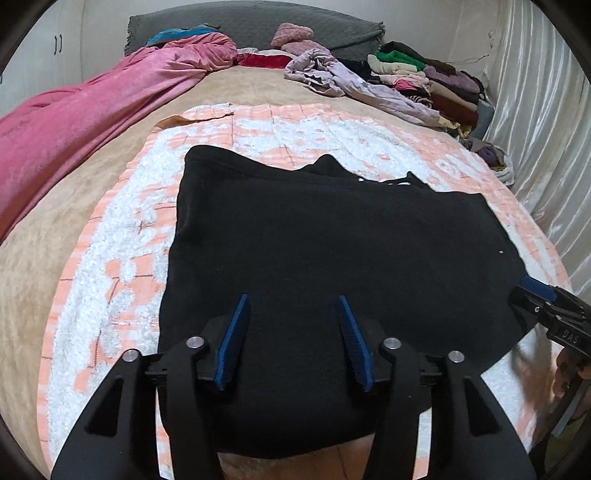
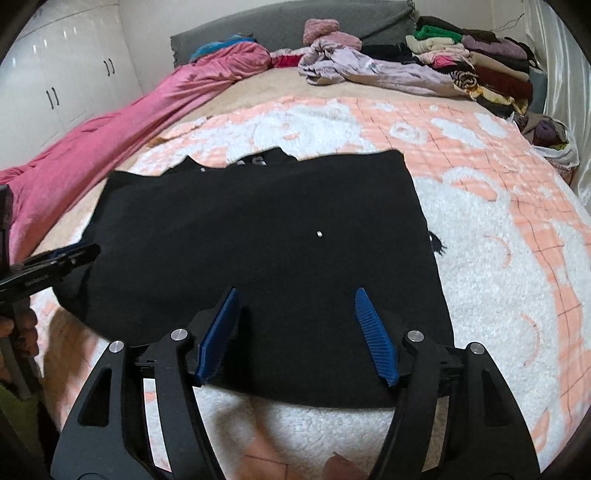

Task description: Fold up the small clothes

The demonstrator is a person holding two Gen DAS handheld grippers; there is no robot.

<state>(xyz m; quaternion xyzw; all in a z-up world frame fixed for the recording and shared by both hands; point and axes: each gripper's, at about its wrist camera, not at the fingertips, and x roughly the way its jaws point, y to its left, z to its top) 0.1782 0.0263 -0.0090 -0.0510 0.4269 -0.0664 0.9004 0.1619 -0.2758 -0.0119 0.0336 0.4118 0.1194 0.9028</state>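
A black garment (image 1: 332, 251) lies flat on a peach and white fleece blanket (image 1: 122, 251) on the bed. It also shows in the right wrist view (image 2: 258, 229). My left gripper (image 1: 291, 302) is open and empty, its blue fingers above the garment's near edge. My right gripper (image 2: 295, 295) is open and empty, also over the near edge. The right gripper shows at the right edge of the left wrist view (image 1: 535, 291), by the garment's right corner. The left gripper shows at the left edge of the right wrist view (image 2: 70, 254), by the left corner.
A pink blanket (image 1: 92, 114) runs along the bed's left side. A lilac garment (image 1: 354, 85) and a stack of folded clothes (image 1: 432, 85) lie at the far right by the curtain. A grey headboard (image 1: 258, 26) is at the back. White cupboards (image 2: 66, 81) stand left.
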